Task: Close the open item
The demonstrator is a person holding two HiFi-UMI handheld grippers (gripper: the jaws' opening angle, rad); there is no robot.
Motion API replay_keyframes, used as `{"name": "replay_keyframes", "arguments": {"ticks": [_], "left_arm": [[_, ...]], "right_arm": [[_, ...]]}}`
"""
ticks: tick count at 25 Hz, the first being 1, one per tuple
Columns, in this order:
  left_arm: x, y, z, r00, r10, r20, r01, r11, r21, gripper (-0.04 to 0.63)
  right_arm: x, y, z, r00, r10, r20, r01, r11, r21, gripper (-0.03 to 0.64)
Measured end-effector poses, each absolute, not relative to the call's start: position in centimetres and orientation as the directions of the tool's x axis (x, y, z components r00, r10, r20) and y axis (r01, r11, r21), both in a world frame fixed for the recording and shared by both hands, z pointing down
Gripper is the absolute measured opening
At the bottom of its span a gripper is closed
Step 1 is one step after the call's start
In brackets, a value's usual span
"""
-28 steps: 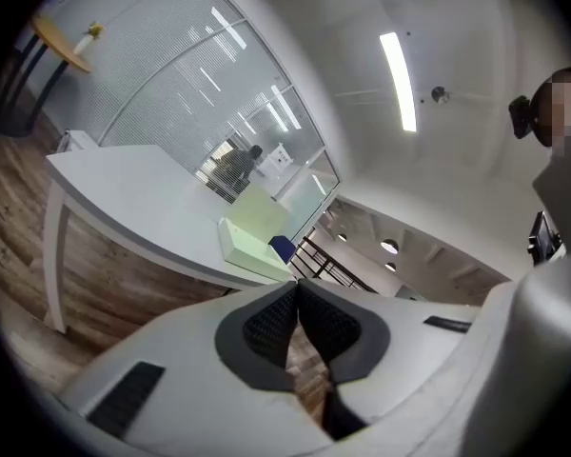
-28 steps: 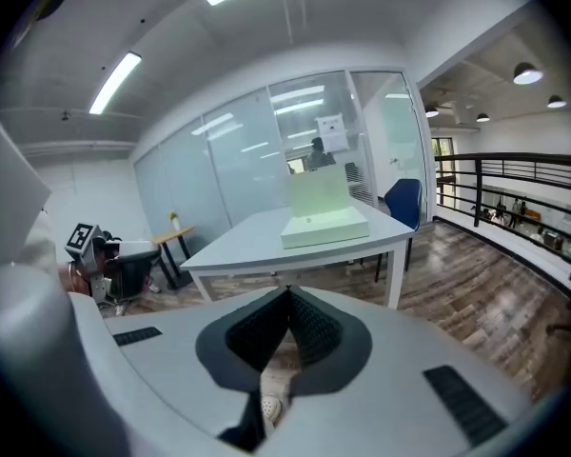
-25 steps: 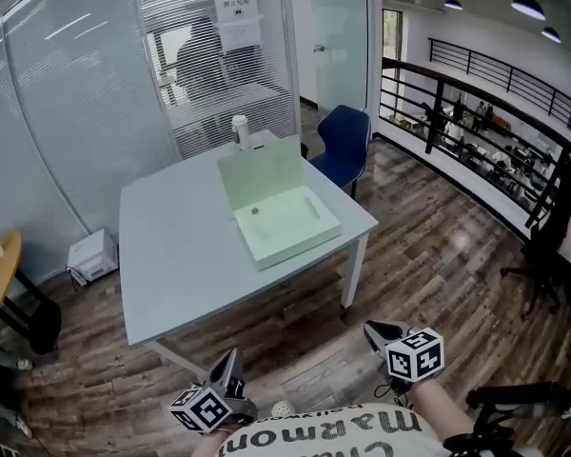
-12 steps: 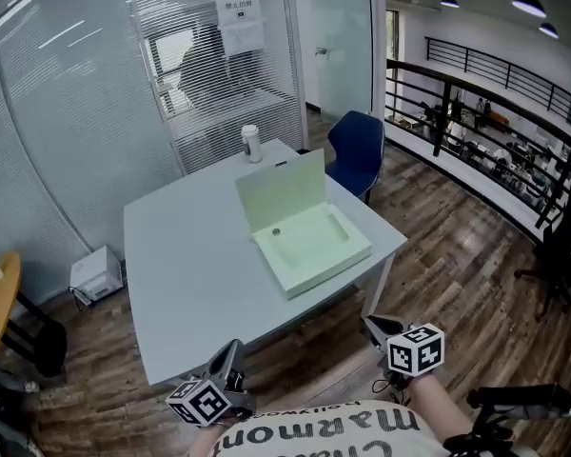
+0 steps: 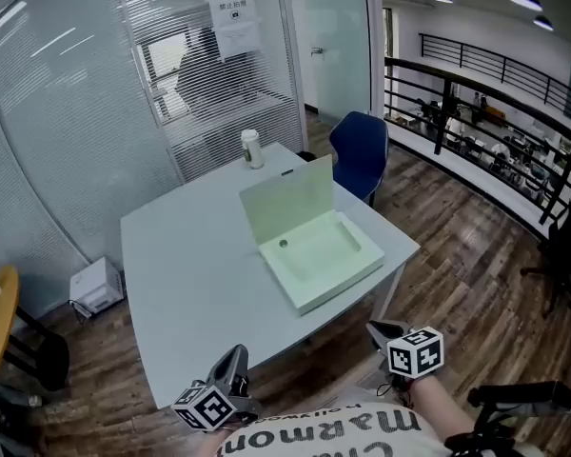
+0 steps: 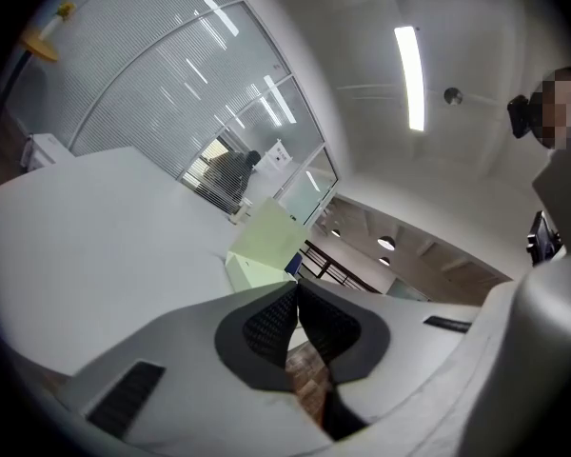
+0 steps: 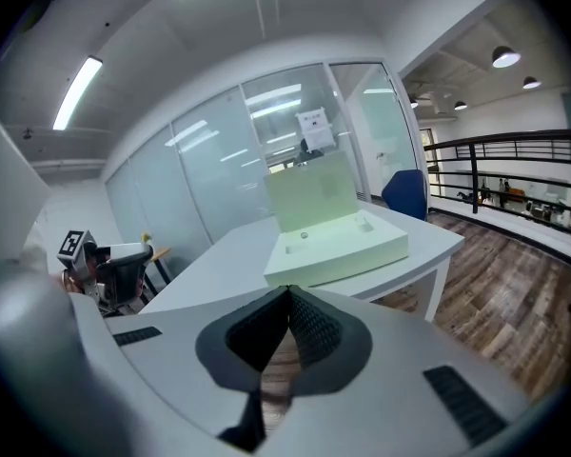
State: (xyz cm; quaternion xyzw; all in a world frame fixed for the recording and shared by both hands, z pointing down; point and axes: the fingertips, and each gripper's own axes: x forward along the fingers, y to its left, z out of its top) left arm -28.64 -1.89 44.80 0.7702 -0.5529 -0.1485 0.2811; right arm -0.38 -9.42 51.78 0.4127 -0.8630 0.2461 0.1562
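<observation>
A pale green box (image 5: 322, 253) lies open on the grey table (image 5: 190, 274), toward its right corner, with its lid (image 5: 287, 201) standing upright at the back. It also shows in the left gripper view as the box (image 6: 259, 255) and in the right gripper view as the box (image 7: 338, 246). A small round thing lies inside it. My left gripper (image 5: 236, 360) and right gripper (image 5: 379, 330) hang low, short of the table's near edge, well apart from the box. Both are shut with nothing between the jaws: left gripper (image 6: 296, 286), right gripper (image 7: 288, 291).
A white cup (image 5: 252, 148) stands at the table's far edge. A blue chair (image 5: 359, 153) sits behind the far right corner. Glass walls run along the back and left, a black railing (image 5: 476, 112) along the right. A white unit (image 5: 97, 284) sits on the wood floor at left.
The table and box have come nearer and shifted right in the head view as the person walks up. Both grippers stay low and shut.
</observation>
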Motion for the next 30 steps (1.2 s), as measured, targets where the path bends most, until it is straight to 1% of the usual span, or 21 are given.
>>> {"name": "replay_keyframes", "arguments": {"ticks": [4,9,13,20,23,27,30], "left_arm": [[-29.1,-4.2,45.0,0.32,-0.944,0.086,-0.767,-0.204,0.608,0.005],[-30.2,-8.8,44.8,0.237,-0.969,0.07,-0.777,-0.146,0.613,0.005],[-29.5,-12.6,44.3,0.2,-0.978,0.064,-0.783,-0.12,0.61,0.005],[-29.2,-18.1,44.7,0.085,-0.994,0.064,-0.781,-0.027,0.624,0.005],[-29.7,-19.7,45.0,0.023,-0.998,0.053,-0.77,0.016,0.638,0.005],[-30.7,-20.1,45.7,-0.076,-0.996,0.051,-0.752,0.091,0.653,0.005],[-30.8,-19.9,46.2,-0.108,-0.992,0.069,-0.757,0.127,0.641,0.005]], "right_arm": [[-1.0,-13.0,51.0,-0.635,-0.617,0.465,-0.769,0.563,-0.304,0.002],[-1.8,-19.4,50.7,-0.676,-0.57,0.468,-0.727,0.621,-0.294,0.002],[-2.5,-25.1,49.5,-0.719,-0.526,0.455,-0.678,0.677,-0.287,0.002],[-4.2,-34.9,48.1,-0.783,-0.44,0.441,-0.584,0.763,-0.277,0.002],[-5.8,-37.8,46.7,-0.833,-0.364,0.417,-0.496,0.826,-0.269,0.002],[-8.5,-40.5,42.8,-0.919,-0.2,0.341,-0.299,0.916,-0.268,0.002],[-10.4,-42.2,39.1,-0.956,-0.086,0.281,-0.161,0.953,-0.256,0.002]]}}
